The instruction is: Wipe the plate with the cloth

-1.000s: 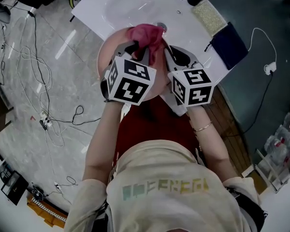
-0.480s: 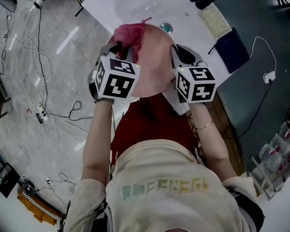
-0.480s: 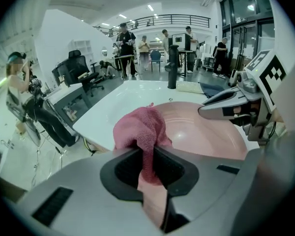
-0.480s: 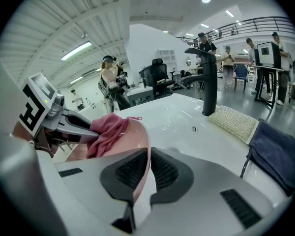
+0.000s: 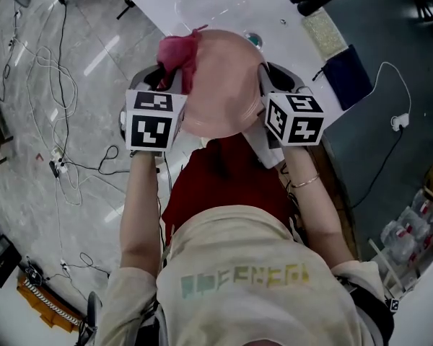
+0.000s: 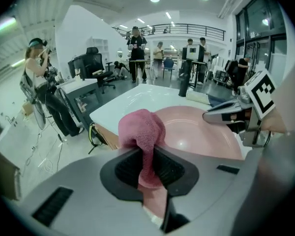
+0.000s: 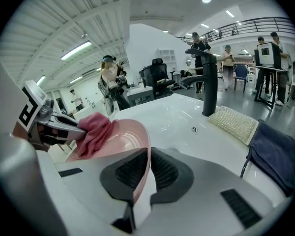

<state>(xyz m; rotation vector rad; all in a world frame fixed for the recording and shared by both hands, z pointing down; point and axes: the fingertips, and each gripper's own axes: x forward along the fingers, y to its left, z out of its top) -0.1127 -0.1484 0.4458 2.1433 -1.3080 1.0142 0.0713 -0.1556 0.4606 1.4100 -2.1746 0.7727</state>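
A pink plate [image 5: 220, 85] is held up over the white sink counter's near edge. My right gripper [image 5: 263, 74] is shut on the plate's right rim [image 7: 143, 146], with the thin edge pinched between both jaws. My left gripper [image 5: 166, 74] is shut on a red cloth [image 5: 177, 52], which bunches above the jaws and rests on the plate's left rim. In the left gripper view the cloth [image 6: 142, 136] hangs down between the jaws, with the plate [image 6: 196, 132] behind it. In the right gripper view the cloth [image 7: 91, 134] lies on the far side of the plate.
The white sink basin [image 5: 216, 2] has a drain [image 5: 254, 40] and a black faucet [image 7: 209, 80]. A pale scrub pad [image 5: 323, 31] and a dark blue cloth [image 5: 350, 74] lie at the counter's right. Cables [image 5: 58, 85] trail over the floor on the left. Several people stand in the background.
Both grippers and the plate have shifted a little left and toward the sink. The cloth has slid from the plate's upper middle to its left rim.
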